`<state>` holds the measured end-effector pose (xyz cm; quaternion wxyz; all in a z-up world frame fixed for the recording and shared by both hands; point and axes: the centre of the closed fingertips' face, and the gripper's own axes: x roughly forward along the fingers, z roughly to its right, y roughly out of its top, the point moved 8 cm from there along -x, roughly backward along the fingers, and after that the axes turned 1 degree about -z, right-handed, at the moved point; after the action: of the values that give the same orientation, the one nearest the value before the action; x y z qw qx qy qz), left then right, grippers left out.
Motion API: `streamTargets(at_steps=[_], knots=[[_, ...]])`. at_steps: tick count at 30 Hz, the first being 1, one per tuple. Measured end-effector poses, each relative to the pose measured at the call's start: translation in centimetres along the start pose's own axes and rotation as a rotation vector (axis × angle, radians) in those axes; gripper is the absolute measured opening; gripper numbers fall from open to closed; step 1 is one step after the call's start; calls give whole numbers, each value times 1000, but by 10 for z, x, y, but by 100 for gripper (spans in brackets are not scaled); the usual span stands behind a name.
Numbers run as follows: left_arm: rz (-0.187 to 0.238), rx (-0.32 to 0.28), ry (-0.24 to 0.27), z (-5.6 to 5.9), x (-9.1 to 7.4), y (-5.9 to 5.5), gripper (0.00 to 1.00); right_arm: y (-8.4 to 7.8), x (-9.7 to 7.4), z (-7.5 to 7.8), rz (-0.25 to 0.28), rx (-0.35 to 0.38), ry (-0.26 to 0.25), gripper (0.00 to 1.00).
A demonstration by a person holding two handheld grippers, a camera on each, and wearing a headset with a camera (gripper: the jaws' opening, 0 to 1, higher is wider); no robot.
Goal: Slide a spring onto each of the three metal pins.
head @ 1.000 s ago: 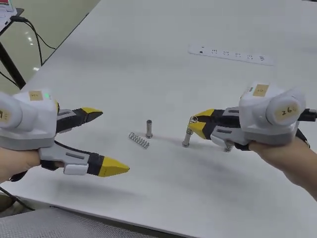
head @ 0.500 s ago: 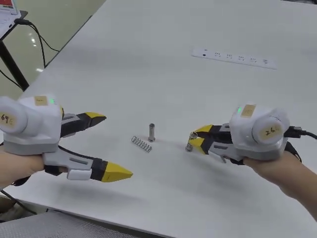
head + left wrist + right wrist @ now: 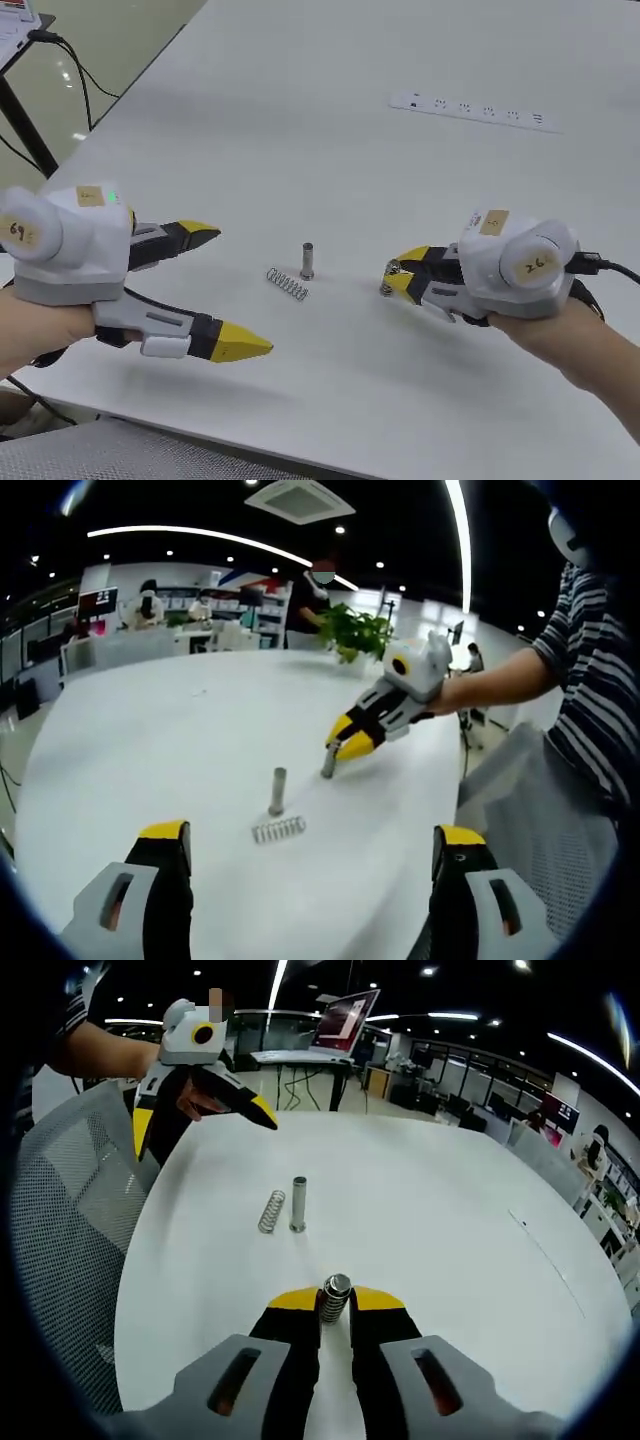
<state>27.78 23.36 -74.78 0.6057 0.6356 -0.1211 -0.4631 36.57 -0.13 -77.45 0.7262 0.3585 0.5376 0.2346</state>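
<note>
Right gripper [image 3: 400,272] clamps one pin; left gripper [image 3: 240,290] hangs open over the table [image 3: 300,120].

In the right gripper view the yellow tips [image 3: 335,1302] pinch the held pin [image 3: 337,1284] upright, with a fitted spring [image 3: 330,1308] round its shaft. I can't tell whether its foot touches the table. Left jaws [image 3: 312,832] are spread wide, gripping nothing, near the table's front edge. Between the two grippers a bare pin [image 3: 307,260] stands upright on the table. A loose spring [image 3: 287,284] lies flat just beside it on the left gripper's side, apart from it. Both show in the left gripper view, pin [image 3: 277,790] and spring [image 3: 279,829]. A power strip [image 3: 470,112] lies well beyond.
</note>
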Motion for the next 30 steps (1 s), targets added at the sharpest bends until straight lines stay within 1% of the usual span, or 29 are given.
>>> streamTargets(at_steps=[3, 5, 9, 11, 13, 20, 21, 22, 23, 24, 26, 30], knots=[[4, -2, -2, 0, 0, 0, 98, 1, -1, 0, -13, -10, 4, 8], [8, -3, -4, 0, 0, 1, 98, 2, -2, -1, -9, -12, 13, 10], [12, -3, -1, 0, 0, 3, 98, 3, -5, -1, 7, -7, 7, 13], [17, -1, -1, -1, 0, 4, 98, 4, -7, 1, 10, -2, -5, 15], [20, -2, -2, -1, -1, 5, 98, 5, -12, 2, 25, 1, -21, 17], [26, -6, -4, -1, 0, 6, 97, 12, -36, 11, 122, 120, -58, 17], [26, -6, -5, -1, 1, 6, 97, 12, -41, 12, 140, 166, -65, 17], [26, -5, -5, -1, 1, 7, 97, 12, -44, 13, 148, 179, -68, 17], [23, -5, -8, -1, 2, 6, 97, 13, -49, 14, 165, 183, -76, 17], [19, -6, -9, 0, 2, 6, 97, 13, -51, 14, 169, 188, -79, 17], [17, -3, -10, 0, 3, 6, 97, 12, -55, 14, 168, 185, -83, 17], [21, -3, -11, 0, 4, 7, 97, 13, -60, 7, 178, 194, -81, 17]])
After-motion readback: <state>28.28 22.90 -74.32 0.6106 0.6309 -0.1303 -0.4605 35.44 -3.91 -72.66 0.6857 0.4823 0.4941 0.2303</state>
